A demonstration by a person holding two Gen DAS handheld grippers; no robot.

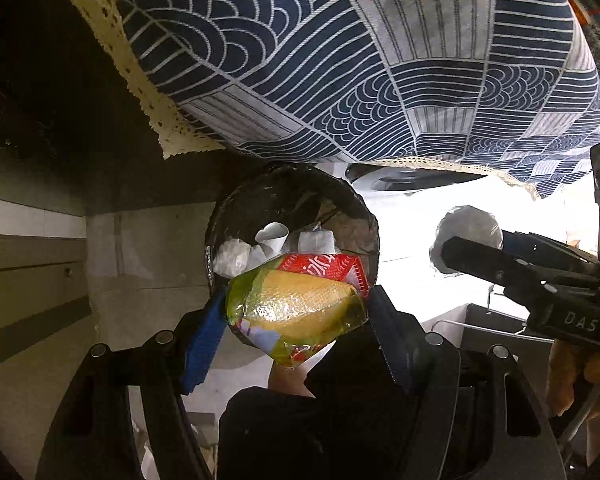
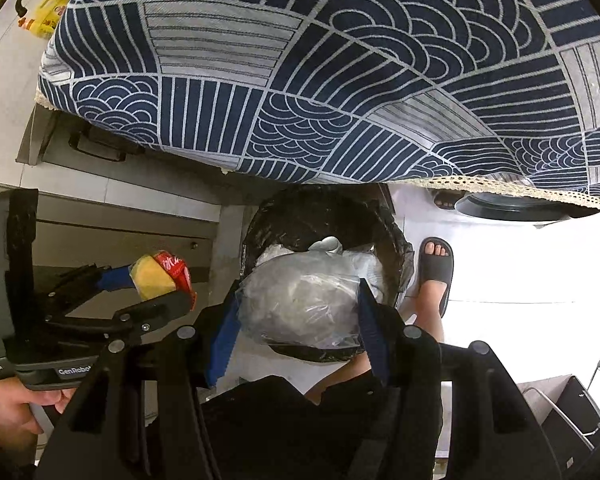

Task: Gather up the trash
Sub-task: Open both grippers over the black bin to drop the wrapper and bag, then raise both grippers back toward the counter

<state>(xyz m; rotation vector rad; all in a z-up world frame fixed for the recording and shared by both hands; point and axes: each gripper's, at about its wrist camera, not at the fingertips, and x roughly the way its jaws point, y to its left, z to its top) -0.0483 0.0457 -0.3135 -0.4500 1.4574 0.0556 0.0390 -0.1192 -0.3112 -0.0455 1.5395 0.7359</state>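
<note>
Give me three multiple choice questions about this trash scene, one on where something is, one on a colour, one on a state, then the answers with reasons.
1. Where is the trash bin?
A. On top of the table
B. On the floor below the edge of the patterned tablecloth
C. Inside a drawer

2. What colour is the bag lining the bin?
A. Black
B. White
C. Green

3. What state is the left gripper in?
A. Open and empty
B. Shut on a paper cup
C. Shut on the yellow and red snack packet

Answers:
1 B, the bin stands on the floor beside the sandalled foot, with the cloth hanging above it.
2 A, the liner is dark and glossy around the rim.
3 C, both fingers press the packet's sides; the right gripper likewise clamps a clear plastic bag.
</note>
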